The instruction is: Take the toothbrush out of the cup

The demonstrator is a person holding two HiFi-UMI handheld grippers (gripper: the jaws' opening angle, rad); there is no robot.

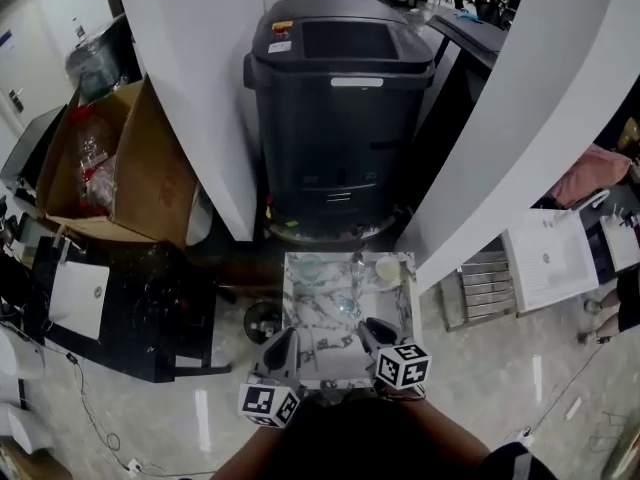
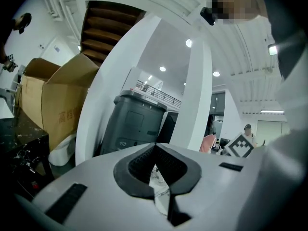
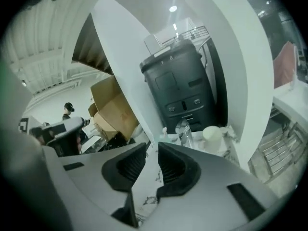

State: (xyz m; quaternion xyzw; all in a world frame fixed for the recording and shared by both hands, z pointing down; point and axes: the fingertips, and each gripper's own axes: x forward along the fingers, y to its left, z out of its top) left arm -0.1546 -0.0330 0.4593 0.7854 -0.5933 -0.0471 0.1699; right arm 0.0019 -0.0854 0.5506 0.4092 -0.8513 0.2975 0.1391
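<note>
A small marble-patterned table [image 1: 305, 313] stands right below me. At its far edge is a clear cup [image 1: 355, 286] with the thin toothbrush [image 1: 357, 264] upright in it, and a cream cup [image 1: 387, 270] sits to its right. In the right gripper view the clear cup [image 3: 184, 129] and the cream cup [image 3: 211, 134] lie ahead, beyond the jaws. My left gripper [image 1: 284, 338] hovers over the table's near left, its jaws shut and empty [image 2: 154, 150]. My right gripper [image 1: 368, 326] is over the near right, short of the cups, with a narrow gap between its jaws [image 3: 152, 153] and nothing in it.
A big black bin [image 1: 340, 98] stands just behind the table between two white pillars. An open cardboard box [image 1: 110, 158] and a black desk [image 1: 120, 308] are to the left. A metal rack [image 1: 485, 288] is to the right. A pale green item [image 1: 305, 265] lies at the table's far left.
</note>
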